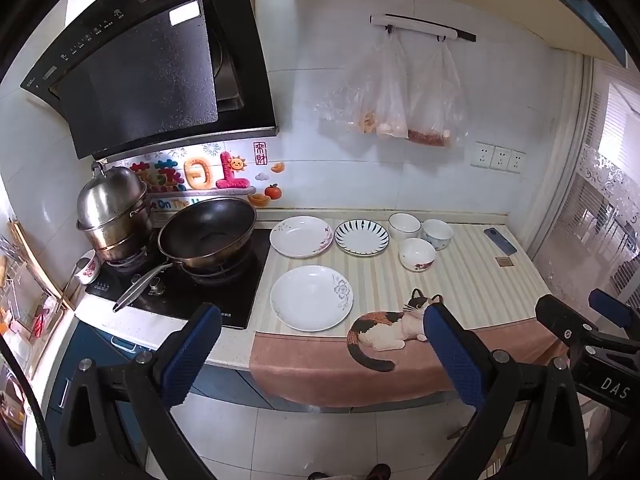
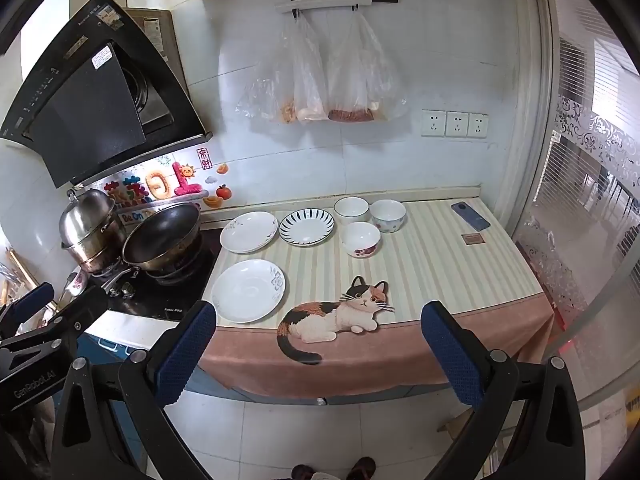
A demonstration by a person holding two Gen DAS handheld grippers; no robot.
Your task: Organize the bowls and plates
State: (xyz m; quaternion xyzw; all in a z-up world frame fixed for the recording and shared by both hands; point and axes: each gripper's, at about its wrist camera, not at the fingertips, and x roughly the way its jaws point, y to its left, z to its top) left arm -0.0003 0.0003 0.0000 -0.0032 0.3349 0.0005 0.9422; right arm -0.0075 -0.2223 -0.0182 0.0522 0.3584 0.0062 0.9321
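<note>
Three plates lie on the striped mat: a white plate with a grey flower (image 1: 311, 298) (image 2: 249, 290) at the front, a white plate with pink flowers (image 1: 301, 236) (image 2: 248, 231) behind it, and a blue-striped plate (image 1: 361, 237) (image 2: 306, 227) to its right. Three bowls cluster further right: a plain white bowl (image 1: 404, 225) (image 2: 351, 209), a blue-patterned bowl (image 1: 437, 234) (image 2: 387, 215) and a red-flowered bowl (image 1: 417, 254) (image 2: 362, 239). My left gripper (image 1: 320, 330) and right gripper (image 2: 319, 326) both hang open before the counter's front edge, holding nothing.
A wok (image 1: 208, 234) and a steel steamer pot (image 1: 114, 212) sit on the black hob (image 1: 224, 296) at the left. A phone (image 1: 500, 241) and a small brown card (image 1: 504, 261) lie at the mat's right. Plastic bags (image 1: 394, 92) hang on the wall. A glass door (image 2: 592, 216) bounds the right side.
</note>
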